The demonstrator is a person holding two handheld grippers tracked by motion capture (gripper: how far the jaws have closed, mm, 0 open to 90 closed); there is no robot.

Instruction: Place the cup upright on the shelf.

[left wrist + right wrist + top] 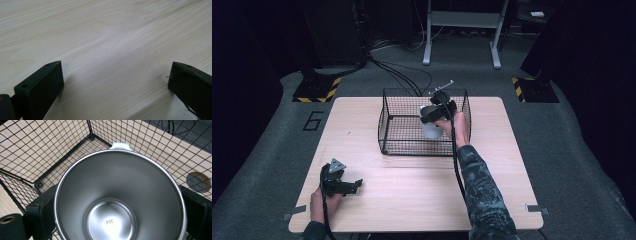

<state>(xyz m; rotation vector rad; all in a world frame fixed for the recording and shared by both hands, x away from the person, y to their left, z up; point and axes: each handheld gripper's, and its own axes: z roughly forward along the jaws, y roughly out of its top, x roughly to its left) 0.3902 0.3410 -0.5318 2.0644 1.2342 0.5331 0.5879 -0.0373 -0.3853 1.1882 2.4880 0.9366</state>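
A black wire basket [388, 120] stands at the back middle of the wooden table [412, 200]. Inside it is a white cup [432, 130] with a bare steel interior [120, 202], stamped 304 on its bottom. My right gripper [435, 114] reaches over the basket's near wall, and its jaws are shut on the cup's two sides, with one finger [40, 212] at each side of the rim. Whether the cup touches the basket floor I cannot tell. My left gripper [356, 184] lies low over the table's near left corner, open, with bare wood between its fingers [42, 87].
The basket's corner [91, 137] and mesh walls close around the cup. A round dark hole [198, 182] shows in the tabletop beyond the mesh. Cables [402, 75] run over the floor behind the table, near a metal frame [462, 30] and striped bases [319, 90].
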